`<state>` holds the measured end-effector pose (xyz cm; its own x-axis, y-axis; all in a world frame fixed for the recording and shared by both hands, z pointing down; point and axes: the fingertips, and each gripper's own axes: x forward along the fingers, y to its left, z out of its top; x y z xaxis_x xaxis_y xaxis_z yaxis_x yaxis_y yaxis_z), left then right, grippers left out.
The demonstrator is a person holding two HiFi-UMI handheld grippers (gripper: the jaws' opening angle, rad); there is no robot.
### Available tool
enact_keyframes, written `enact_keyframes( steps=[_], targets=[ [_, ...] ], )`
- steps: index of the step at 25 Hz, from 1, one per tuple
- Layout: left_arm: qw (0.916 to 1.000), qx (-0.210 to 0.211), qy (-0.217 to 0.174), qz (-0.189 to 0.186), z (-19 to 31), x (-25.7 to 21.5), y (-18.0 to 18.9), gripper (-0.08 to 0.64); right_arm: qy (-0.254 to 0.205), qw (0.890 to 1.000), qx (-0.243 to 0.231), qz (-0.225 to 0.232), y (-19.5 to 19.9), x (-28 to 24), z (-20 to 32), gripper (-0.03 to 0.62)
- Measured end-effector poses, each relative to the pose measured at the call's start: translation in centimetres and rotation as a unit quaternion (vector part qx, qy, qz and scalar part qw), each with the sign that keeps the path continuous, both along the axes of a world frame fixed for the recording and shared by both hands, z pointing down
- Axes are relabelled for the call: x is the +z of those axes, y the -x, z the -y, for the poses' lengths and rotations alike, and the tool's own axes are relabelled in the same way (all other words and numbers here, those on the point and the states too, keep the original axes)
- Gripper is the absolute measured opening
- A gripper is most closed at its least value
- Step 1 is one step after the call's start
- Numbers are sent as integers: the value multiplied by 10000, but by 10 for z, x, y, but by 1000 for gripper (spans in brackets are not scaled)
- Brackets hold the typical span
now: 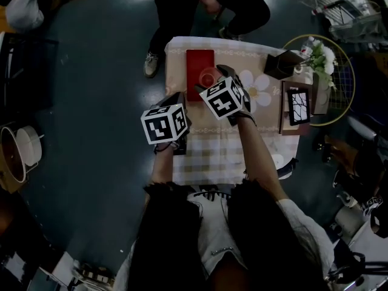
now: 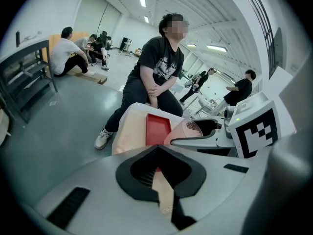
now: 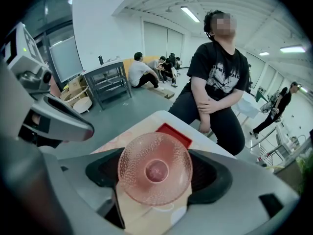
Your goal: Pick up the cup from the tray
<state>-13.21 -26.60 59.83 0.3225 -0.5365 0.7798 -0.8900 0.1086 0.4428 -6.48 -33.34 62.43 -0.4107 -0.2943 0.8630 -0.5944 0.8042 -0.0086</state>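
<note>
No legible text anywhere.

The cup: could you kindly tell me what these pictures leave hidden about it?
Right gripper view: the cup, clamped in the right gripper, shows one round end; its walls and height are hidden.
Head view: the marker cube covers it, so clearance above the tray is unclear.
</note>
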Motion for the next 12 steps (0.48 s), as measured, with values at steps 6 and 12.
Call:
enact_keyframes(
  steps=[6,12],
  targets=[
    [9994,330,-28,-46,-4,-6,-26,3,81,9992,314,-246,-46,-3,-18,403],
    [9981,618,-10,-78,-7,-9,-52,3,265,9968,634,-400,-89,3,-35,403]
  ],
)
